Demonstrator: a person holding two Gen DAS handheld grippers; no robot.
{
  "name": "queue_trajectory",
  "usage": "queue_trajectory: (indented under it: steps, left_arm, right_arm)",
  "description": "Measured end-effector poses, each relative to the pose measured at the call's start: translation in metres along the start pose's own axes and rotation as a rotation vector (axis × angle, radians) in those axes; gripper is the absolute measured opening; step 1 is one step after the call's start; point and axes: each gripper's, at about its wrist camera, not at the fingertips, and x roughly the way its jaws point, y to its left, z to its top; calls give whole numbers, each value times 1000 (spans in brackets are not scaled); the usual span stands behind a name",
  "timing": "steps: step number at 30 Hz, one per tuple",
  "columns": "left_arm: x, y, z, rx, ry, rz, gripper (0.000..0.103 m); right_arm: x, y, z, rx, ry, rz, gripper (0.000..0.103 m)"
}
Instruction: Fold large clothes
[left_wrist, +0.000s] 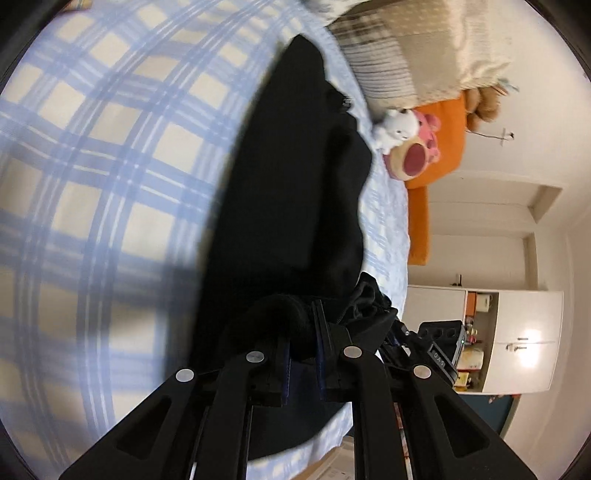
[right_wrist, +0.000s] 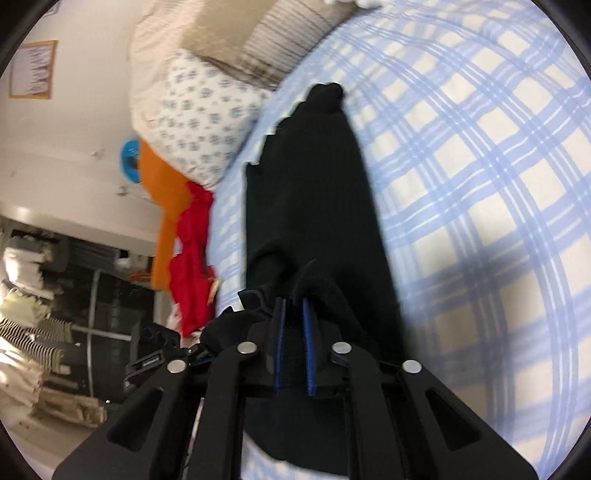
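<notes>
A large black garment (left_wrist: 291, 192) stretches away from me over a bed with a blue and cream plaid sheet (left_wrist: 110, 155). My left gripper (left_wrist: 301, 317) is shut on a bunched edge of the garment, the cloth pinched between its fingers. In the right wrist view the same black garment (right_wrist: 314, 192) runs up the bed, and my right gripper (right_wrist: 293, 306) is shut on another part of its near edge. The other gripper's body (left_wrist: 439, 343) shows just to the right of my left gripper.
Pillows (left_wrist: 406, 48) lie at the bed's head, with a white and pink plush toy (left_wrist: 402, 140) and an orange cushion (left_wrist: 436, 147) beside the garment. A red cloth (right_wrist: 192, 258) and a patterned pillow (right_wrist: 199, 118) lie along the bed's edge. A white cabinet (left_wrist: 517, 339) stands beyond.
</notes>
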Motion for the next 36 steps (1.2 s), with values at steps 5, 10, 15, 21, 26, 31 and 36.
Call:
queue_trajectory:
  steps: [5,10,15,21,26,31,36]
  left_arm:
    - [17,16,7,10,14,-1,15]
    - [5,-17,5,100,35,48,16]
    - [-34,-59,-24,195,29,136,19]
    - [-44,-91,-41,257,21,193,20]
    - [-43,-91,-39,260,20,217,20]
    - [-56,-86,-39,275,-39,232,74]
    - [-95,-87,-36,296,-162,224,96]
  right_arm:
    - [23,-19,0,-6,4,-38,8]
    - [6,13,-10,-180,-9,-53,69]
    - [-39,63,-24,-412,-135,-139,82]
    - [-47,94,-60,-559,-85,-99,46]
    - [-1,103,-90,-695,-19,-221,42]
    - [40,84,-94,-724,-9,-377,39]
    - [48,71,-82,-643,-49,-389,41]
